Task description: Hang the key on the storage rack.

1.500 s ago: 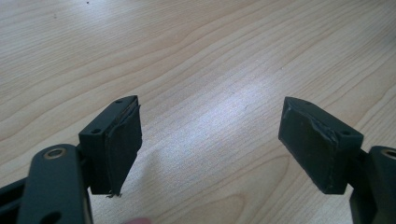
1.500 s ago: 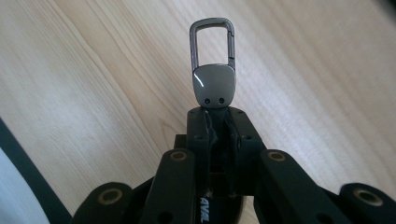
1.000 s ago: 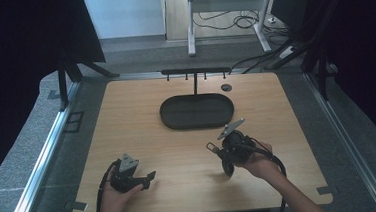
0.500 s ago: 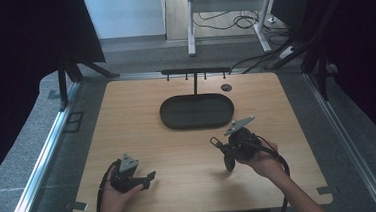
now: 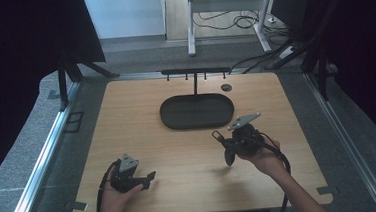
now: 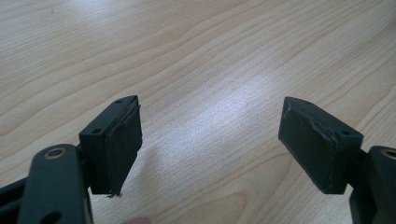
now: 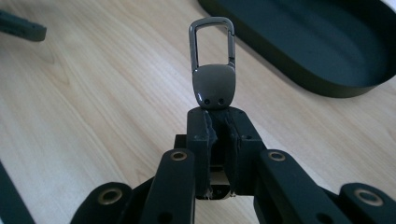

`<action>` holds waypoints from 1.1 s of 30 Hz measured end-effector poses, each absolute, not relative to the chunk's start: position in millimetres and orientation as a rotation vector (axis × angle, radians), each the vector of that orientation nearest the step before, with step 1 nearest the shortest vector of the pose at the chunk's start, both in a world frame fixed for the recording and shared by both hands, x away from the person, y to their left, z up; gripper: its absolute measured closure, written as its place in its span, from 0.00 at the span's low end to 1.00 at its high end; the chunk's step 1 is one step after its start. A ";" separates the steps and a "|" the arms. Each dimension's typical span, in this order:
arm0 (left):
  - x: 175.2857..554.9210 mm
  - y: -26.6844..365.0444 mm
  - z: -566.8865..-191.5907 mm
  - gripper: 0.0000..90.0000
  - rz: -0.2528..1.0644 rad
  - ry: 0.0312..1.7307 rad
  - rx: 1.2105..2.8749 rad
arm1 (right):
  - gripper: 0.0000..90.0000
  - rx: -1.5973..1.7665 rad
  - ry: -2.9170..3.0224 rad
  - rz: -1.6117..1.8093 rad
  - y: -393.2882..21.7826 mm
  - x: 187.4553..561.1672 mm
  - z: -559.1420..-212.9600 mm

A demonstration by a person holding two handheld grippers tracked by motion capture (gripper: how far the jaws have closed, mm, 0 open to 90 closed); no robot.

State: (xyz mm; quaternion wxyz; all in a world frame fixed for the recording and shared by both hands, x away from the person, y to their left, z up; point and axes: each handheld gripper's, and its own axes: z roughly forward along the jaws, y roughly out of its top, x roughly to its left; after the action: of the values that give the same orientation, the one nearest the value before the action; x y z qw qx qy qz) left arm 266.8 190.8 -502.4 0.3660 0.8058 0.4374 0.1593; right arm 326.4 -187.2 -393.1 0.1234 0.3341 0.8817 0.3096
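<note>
Two grippers are in your hands over the wooden table, and each camera tells a different part of the story. From the high view, your right gripper sits right of centre, just in front of the black oval tray, while your left gripper rests low near the front edge, well apart from it. At that height you cannot make out what the right one carries.

Your right gripper view settles it: the jaws are pressed together on the lower end of a dark metal clip, a carabiner-style keyring piece whose rounded body stands just above the pads and whose open loop points up and away toward the tray. The clip is off the table, gripped upright between your pads.

Your left gripper view shows the jaws spread wide with bare wood grain between them, nothing held and nothing touched. The worn pad on one side has a frayed edge, a detail too small for the high view.
</note>
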 end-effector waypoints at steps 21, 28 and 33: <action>267.0 191.8 -502.4 0.24 0.409 1.124 2.071 | 0.90 1.021 2.468 0.978 -191.2 345.4 -384.5; 267.1 192.0 -502.5 0.24 0.406 1.126 2.073 | 0.90 1.025 2.446 0.994 -193.9 355.3 -381.1; 267.1 191.8 -502.6 0.24 0.407 1.125 2.072 | 0.90 1.041 2.428 1.007 -195.0 360.9 -378.3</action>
State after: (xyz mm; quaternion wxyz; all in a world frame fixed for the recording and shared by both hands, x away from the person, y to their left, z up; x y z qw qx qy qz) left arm 267.1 191.8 -502.6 0.3656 0.8061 0.4376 0.1584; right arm 360.9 -195.0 -378.3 0.1564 0.3637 0.8482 0.3518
